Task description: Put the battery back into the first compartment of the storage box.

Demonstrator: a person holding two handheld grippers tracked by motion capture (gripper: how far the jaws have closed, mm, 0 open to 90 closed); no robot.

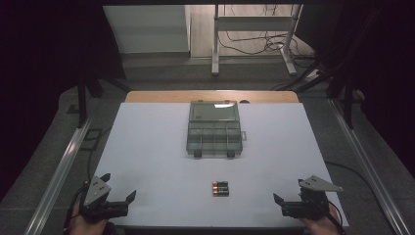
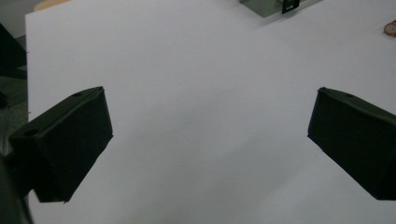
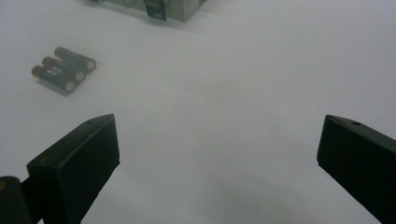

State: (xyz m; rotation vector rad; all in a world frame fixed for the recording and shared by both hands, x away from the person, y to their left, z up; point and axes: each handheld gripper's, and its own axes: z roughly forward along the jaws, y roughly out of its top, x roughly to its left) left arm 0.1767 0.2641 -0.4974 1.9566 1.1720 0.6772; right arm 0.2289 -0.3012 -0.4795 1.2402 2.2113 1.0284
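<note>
Broadly, a white tabletop [image 1: 147, 161] filled the scene, with a wooden edge showing at its far side. Toward the far middle of it sat a clear plastic organiser box [image 1: 215, 129], its lid [image 1: 214, 111] thrown back and its compartments, as far as could be told, bare. Nearer the person, well apart from the box, three batteries [image 1: 220, 188] lay side by side, touching one another; the right gripper view showed them up and to the left of the jaws, out of reach. At the near corners rested the left tongs [image 1: 119, 197] and the right tongs [image 1: 286, 197], each held in a hand, both with jaws spread wide and nothing between them. Judging from this, the work of putting the batteries into the box had not begun: the opened lid was the only step already done, and every battery remained to be picked up, carried over and dropped into a compartment.
</note>
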